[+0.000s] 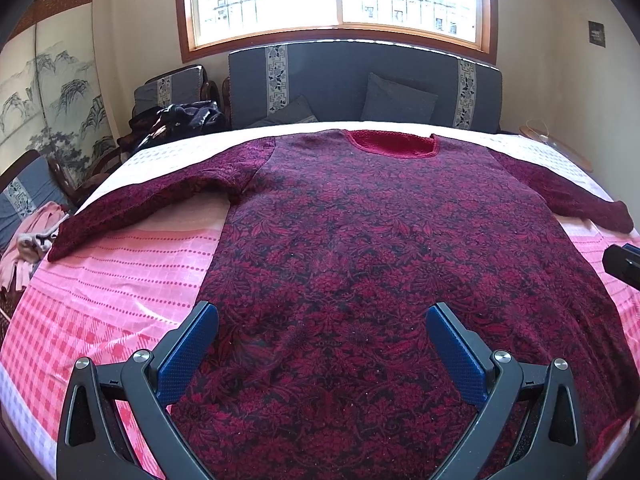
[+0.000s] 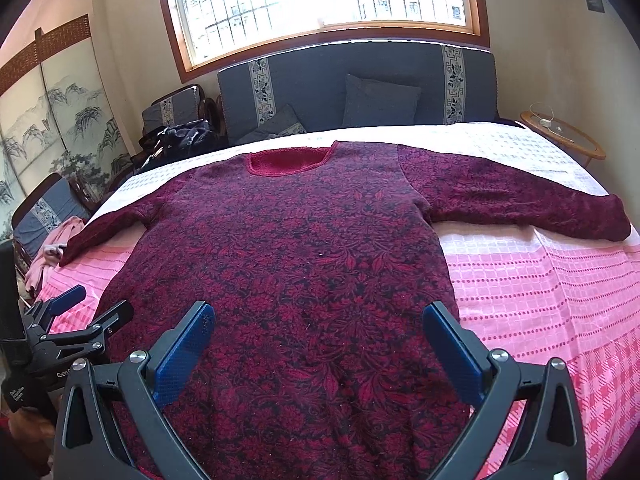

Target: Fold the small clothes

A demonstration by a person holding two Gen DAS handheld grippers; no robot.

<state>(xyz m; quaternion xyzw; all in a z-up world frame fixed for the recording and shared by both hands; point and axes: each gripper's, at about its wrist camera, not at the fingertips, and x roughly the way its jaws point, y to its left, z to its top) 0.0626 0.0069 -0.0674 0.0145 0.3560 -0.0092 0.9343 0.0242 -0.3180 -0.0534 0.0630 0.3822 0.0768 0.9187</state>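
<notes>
A dark red floral sweater (image 1: 360, 248) lies flat, front up, on the pink checked bedspread (image 1: 120, 280), with both sleeves spread out and the neckline far from me. It also shows in the right wrist view (image 2: 288, 264). My left gripper (image 1: 322, 312) is open and empty above the sweater's lower left part. My right gripper (image 2: 318, 312) is open and empty above its lower right part. The left gripper also shows at the left edge of the right wrist view (image 2: 98, 300), open.
A grey sofa with cushions (image 1: 360, 88) stands behind the bed under the window. Dark clothes lie piled on a chair (image 1: 176, 120) at the far left. Pink cloth (image 1: 32, 240) hangs at the bed's left edge. A round side table (image 2: 564, 132) stands at the far right.
</notes>
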